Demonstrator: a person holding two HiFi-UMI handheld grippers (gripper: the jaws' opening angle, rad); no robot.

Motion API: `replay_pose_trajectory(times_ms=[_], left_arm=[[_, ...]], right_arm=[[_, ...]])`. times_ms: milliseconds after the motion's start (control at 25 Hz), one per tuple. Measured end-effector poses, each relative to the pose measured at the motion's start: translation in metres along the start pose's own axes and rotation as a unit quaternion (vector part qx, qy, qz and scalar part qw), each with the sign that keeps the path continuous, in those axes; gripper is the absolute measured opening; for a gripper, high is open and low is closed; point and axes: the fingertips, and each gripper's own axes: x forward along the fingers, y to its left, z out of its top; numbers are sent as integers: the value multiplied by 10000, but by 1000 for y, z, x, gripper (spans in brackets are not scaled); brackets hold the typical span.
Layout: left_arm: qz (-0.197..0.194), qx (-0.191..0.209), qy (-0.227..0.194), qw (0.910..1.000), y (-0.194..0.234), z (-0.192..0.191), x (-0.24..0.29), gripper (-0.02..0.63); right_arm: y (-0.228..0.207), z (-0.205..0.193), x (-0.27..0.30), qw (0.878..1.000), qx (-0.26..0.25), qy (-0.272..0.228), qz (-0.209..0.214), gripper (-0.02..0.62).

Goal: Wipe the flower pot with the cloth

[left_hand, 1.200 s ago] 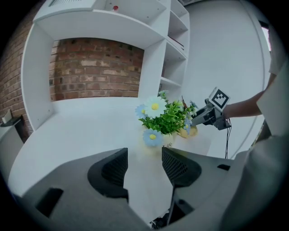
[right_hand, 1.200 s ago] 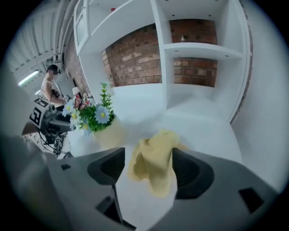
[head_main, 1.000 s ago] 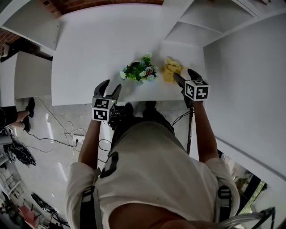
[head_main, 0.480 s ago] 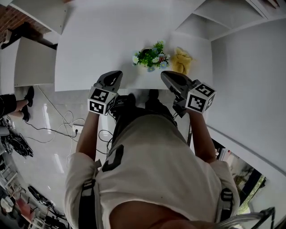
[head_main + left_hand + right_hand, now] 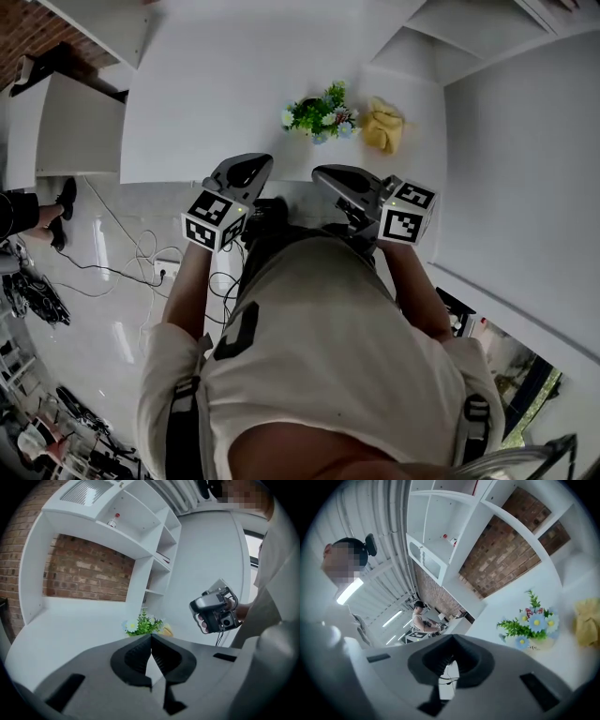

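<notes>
A small flower pot (image 5: 320, 115) with green leaves and pale flowers stands on the white table (image 5: 216, 84), near its front edge. A crumpled yellow cloth (image 5: 384, 125) lies just right of it. The pot (image 5: 534, 625) and the cloth (image 5: 587, 621) also show in the right gripper view, and the pot (image 5: 142, 625) shows far off in the left gripper view. My left gripper (image 5: 255, 161) is shut and empty, held off the table's front edge, left of the pot. My right gripper (image 5: 319, 172) is shut and empty too, below the pot, its tips turned left.
White shelving (image 5: 441, 42) rises at the table's right end, beside a white wall (image 5: 525, 159). A low white cabinet (image 5: 66, 122) stands to the left. Cables (image 5: 141, 267) trail on the glossy floor. Another person (image 5: 423, 618) sits far off in the right gripper view.
Both grippers have closed and pulled back from the table toward the body. The right one left the cloth and swung left; the left one rose.
</notes>
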Motion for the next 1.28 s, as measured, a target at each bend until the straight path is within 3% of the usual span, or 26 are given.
replay_pose_trajectory(times_ms=[160,320,480,800,1040,1280], left_arm=[[107,6,44,9999,-33,-2,6,20],[12,-275,-28,9996,-92,8,23,20],[-87,-383,-103,9992,-101,17,31,20],[13,-133,97,9999,-110,12,42,20],[198,-45,180,9996,-169,7,59,20],[361,-86,132,9992,-195,3,44,20]], right_arm=[[6,-7,-26,9997,65,-112,201,11],[5,-16,-85,9993,160,-262,195,11],[1,-19,-88,9992,264,-249,160,11],[-12,-27,-104,9976,503,-467,76,11],[-6,-42,-161,9979,387,-456,228,11],[5,-67,-176,9971,517,-186,531,11]])
